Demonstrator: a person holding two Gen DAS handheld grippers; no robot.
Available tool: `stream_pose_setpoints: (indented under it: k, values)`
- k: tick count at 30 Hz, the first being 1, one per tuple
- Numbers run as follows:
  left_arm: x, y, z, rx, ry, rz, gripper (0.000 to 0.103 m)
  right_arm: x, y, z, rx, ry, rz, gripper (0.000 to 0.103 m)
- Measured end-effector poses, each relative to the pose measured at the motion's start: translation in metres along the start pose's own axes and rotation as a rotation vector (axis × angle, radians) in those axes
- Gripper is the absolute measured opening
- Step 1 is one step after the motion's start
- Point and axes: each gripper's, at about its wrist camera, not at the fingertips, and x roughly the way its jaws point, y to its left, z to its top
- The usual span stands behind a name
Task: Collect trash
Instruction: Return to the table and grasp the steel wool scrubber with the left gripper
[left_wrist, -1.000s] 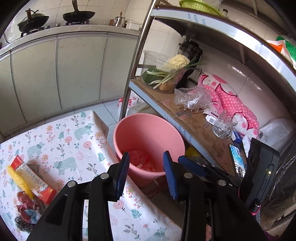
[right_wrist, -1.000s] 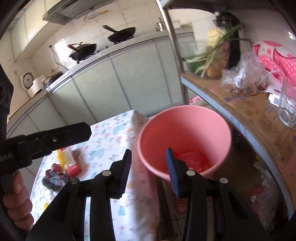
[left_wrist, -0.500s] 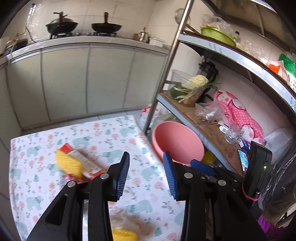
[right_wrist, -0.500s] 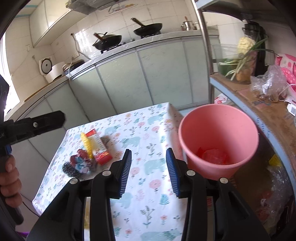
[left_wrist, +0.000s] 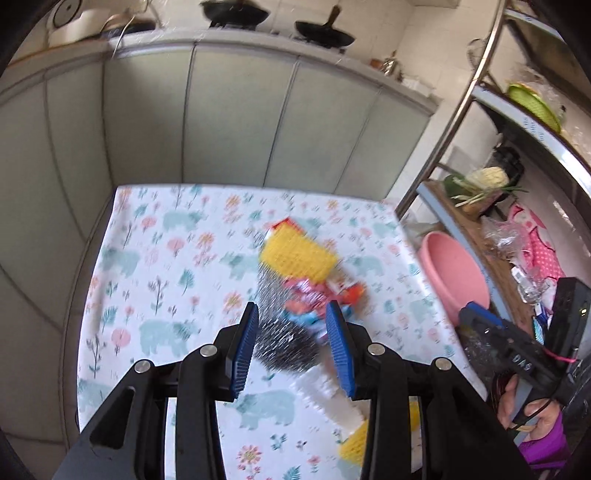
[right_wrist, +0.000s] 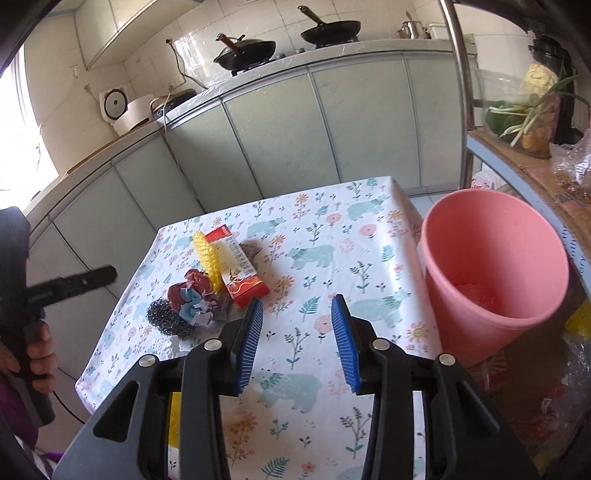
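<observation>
Kitchen with pale green cabinet doors (right_wrist: 280, 122) under a counter carrying a white rice cooker (right_wrist: 123, 109) and two black woks (right_wrist: 245, 50). In front stands a table covered by a floral, bear-print cloth (right_wrist: 317, 254).

Left to right in the right wrist view: the left gripper (right_wrist: 86, 278) enters from the left edge as a dark bar held in a hand (right_wrist: 40, 354). On the left part of the cloth lies the trash, in one cluster: a steel scouring ball (right_wrist: 164, 317), a crumpled red-and-blue wrapper (right_wrist: 197, 295) touching it, a yellow mesh piece (right_wrist: 208, 256), and a red-and-white carton (right_wrist: 238, 267) just beside the mesh. The right gripper (right_wrist: 297, 332) is over bare cloth near the carton, its blue-padded jaws apart and holding nothing. At the table's right edge stands a pink bucket (right_wrist: 495, 273) with red scraps (right_wrist: 476, 291) at the bottom. Farther right is a metal rack (right_wrist: 461, 110) whose shelf bears a bowl of greens (right_wrist: 524, 114).

In the left wrist view, blurred by motion, the left gripper (left_wrist: 293, 336) has its jaws spread and empty above the scouring ball (left_wrist: 286, 343) and wrapper (left_wrist: 314, 299); whether either pad touches them cannot be told. The yellow mesh (left_wrist: 295, 256) lies beyond, and the bucket (left_wrist: 456, 273) sits at right.
</observation>
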Motion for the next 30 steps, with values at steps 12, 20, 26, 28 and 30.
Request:
stream_pose_setpoints:
  k: [12, 20, 26, 28, 30]
  values:
    - [0.049, -0.003, -0.019, 0.074, 0.091, 0.041, 0.037, 0.025, 0.031, 0.001, -0.078, 0.081, 0.079, 0.040]
    - [0.055, 0.011, -0.025, 0.059, 0.070, 0.019, 0.034, 0.049, 0.057, 0.007, -0.109, 0.164, 0.175, 0.047]
    - [0.048, 0.020, -0.026, 0.040, 0.040, 0.000, 0.016, 0.065, 0.080, 0.010, -0.149, 0.205, 0.198, 0.050]
    - [0.043, 0.024, -0.026, 0.024, 0.028, -0.002, 0.015, 0.069, 0.086, 0.011, -0.161, 0.214, 0.199, 0.050]
    - [0.038, 0.028, -0.027, 0.016, 0.021, -0.009, 0.015, 0.074, 0.092, 0.011, -0.180, 0.220, 0.194, 0.050]
